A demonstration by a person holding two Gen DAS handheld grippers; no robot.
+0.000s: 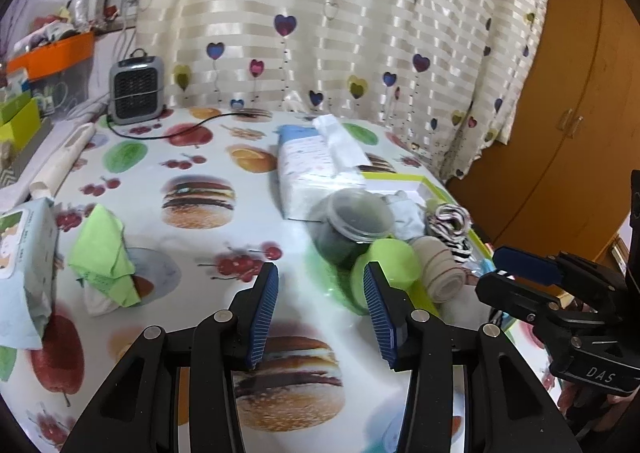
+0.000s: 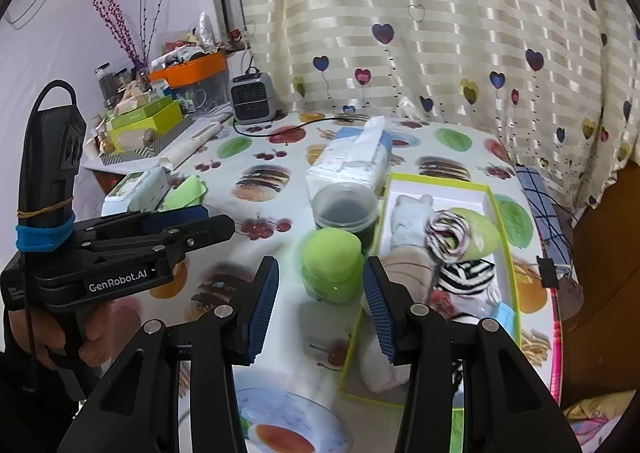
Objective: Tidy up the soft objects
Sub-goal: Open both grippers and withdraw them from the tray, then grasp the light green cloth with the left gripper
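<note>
A green soft roll (image 2: 330, 267) (image 1: 386, 267) lies on the table just left of a yellow-rimmed white tray (image 2: 505, 213). The tray holds a beige roll (image 2: 404, 263), a striped black-and-white roll (image 2: 466, 273), a striped red-and-white roll (image 2: 446, 235) and a pale cloth (image 2: 408, 219). My right gripper (image 2: 320, 303) is open and empty just in front of the green roll. My left gripper (image 1: 322, 309) is open and empty, with the roll at its right finger. A folded green cloth (image 1: 104, 253) lies far left.
A lidded plastic jar (image 2: 346, 209) stands behind the green roll. A tissue pack (image 2: 352, 157) lies behind it, a wet-wipe pack (image 1: 26, 265) at the left edge. A small heater (image 1: 136, 91) with a cord stands at the back. Boxes crowd the side shelf (image 2: 144, 125).
</note>
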